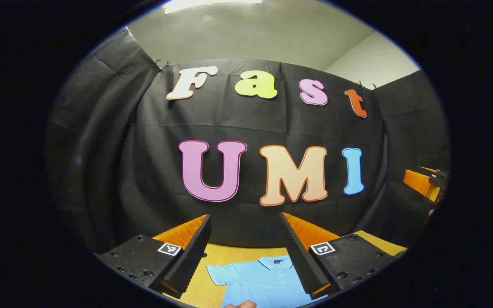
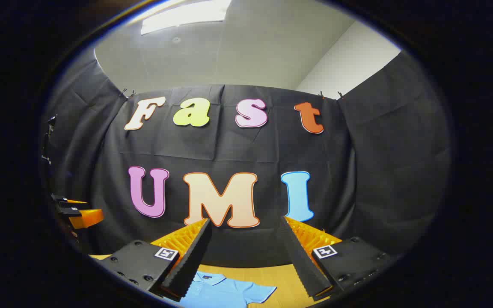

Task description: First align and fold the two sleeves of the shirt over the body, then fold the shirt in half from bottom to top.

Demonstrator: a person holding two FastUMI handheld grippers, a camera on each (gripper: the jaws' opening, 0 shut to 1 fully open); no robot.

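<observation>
On the desk a flat shirt, both claws, left and right, released above it.

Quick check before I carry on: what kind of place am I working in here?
Likely an indoor recording booth, not a home: black cloth hangs as the walls, a plain ceiling with a light panel sits above, and a light blue polo shirt lies flat on a wooden table.

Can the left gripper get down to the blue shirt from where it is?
Probably yes. The left gripper is open and raised above the table, with the blue shirt lying flat just below and ahead; nothing sits between them.
</observation>
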